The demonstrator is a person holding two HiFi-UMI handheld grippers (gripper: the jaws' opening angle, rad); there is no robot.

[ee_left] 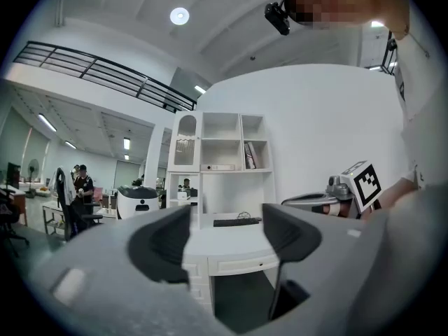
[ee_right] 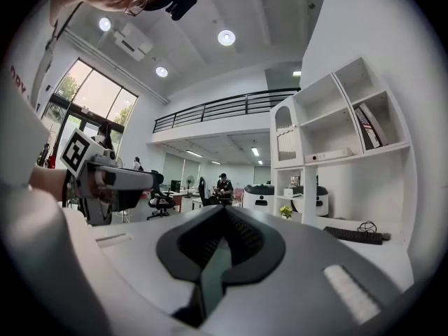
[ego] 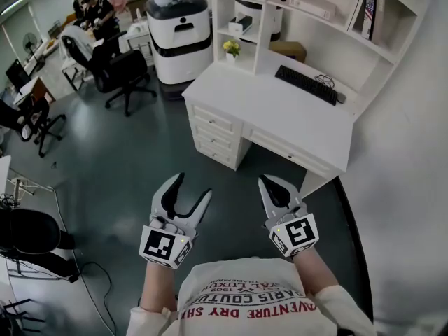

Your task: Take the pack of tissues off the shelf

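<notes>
L gripper (ego: 193,185) is hanging over the floor (ego: 126,159) w/ jaws standing partway apart and nothing btwn them; its own view is looking thru the gap at the desk (ego: 280,110). R gripper (ego: 269,183) is hanging just beside it, jaws pressed together, holding nothing. Both are sitting well apart from the shelf (ego: 218,30), so the reach isn't started yet.

Pack (ego: 302,3) is prob. the long white oblong lying flat on a mid board of the shelf, above the desk. It's too small to be sure it's tissues. Nothing is lying on top of it.

Handling, as a guess: it's looking light & soft w/ a prob. slick wrapper, so it's going to give under the pads. Not fragile. Best hold is prob. across the short width near the middle, jaws going in wider than the pack, then squeezing enough that it isn't sliding out. Gripping one end is risking droop or a twist against the board. L is looking readier, being open already.
</notes>
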